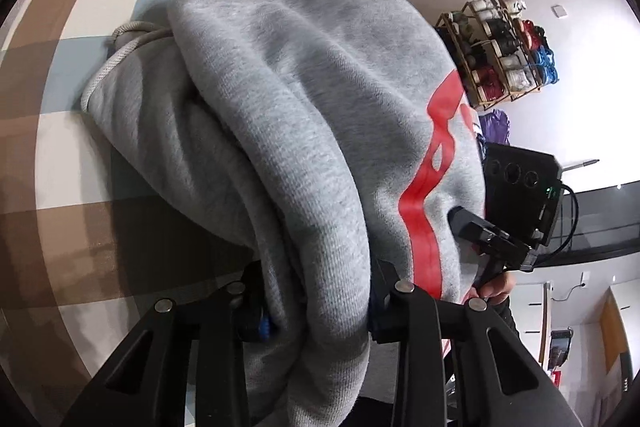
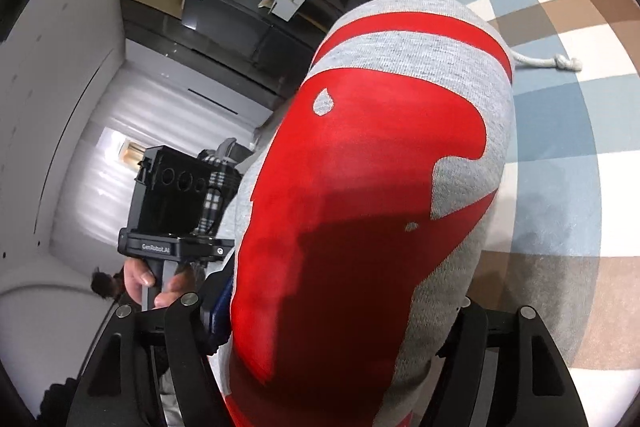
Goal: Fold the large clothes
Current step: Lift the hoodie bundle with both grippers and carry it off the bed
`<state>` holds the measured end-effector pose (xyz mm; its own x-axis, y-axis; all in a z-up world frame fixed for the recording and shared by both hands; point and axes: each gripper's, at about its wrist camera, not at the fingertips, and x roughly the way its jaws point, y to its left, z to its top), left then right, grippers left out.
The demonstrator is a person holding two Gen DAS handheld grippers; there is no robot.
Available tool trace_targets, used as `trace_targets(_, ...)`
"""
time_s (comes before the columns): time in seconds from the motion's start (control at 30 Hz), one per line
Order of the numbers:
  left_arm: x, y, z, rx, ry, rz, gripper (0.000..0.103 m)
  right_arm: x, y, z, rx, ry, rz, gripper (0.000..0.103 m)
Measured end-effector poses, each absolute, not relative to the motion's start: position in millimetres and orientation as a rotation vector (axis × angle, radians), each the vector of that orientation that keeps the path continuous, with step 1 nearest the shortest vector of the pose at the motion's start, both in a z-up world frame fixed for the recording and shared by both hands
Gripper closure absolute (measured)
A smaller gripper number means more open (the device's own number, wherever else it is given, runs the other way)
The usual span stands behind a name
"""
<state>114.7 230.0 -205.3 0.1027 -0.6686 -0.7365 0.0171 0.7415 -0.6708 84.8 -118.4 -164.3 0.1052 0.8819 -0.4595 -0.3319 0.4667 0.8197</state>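
A grey hoodie (image 1: 304, 115) with a large red print hangs bunched and lifted above a checked rug (image 1: 72, 155). My left gripper (image 1: 316, 307) is shut on a thick fold of it; the fabric fills the space between the fingers. Its drawstring (image 1: 128, 43) dangles at the upper left. In the right wrist view the red print of the hoodie (image 2: 360, 207) covers the middle, and my right gripper (image 2: 340, 327) is shut on the fabric. The other gripper shows in each view, the right one (image 1: 516, 211) and the left one (image 2: 176, 211), close beside.
A checked brown, blue and white rug (image 2: 560, 107) lies below. A wooden rack of yarn spools (image 1: 500, 47) hangs on the white wall. Dark cabinets and white drawers (image 2: 248, 11) with boxes stand at the room's edge. The drawstring's knotted end (image 2: 560, 63) rests on the rug.
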Motion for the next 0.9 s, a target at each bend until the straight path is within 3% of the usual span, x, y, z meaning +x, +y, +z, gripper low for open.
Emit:
trace_targets(0.37,106.1,255.5,-170.7,-0.575,1.304,-0.562,0.076,95.7,-104.3,-129.7,0.624,1.062,1.012,0.031)
trace_targets(0.9,60.5,370.9,-22.4,-0.501,1.068,-0.406,0.075,107.0,8.1,11.3,0.589,0.930,1.190,0.031)
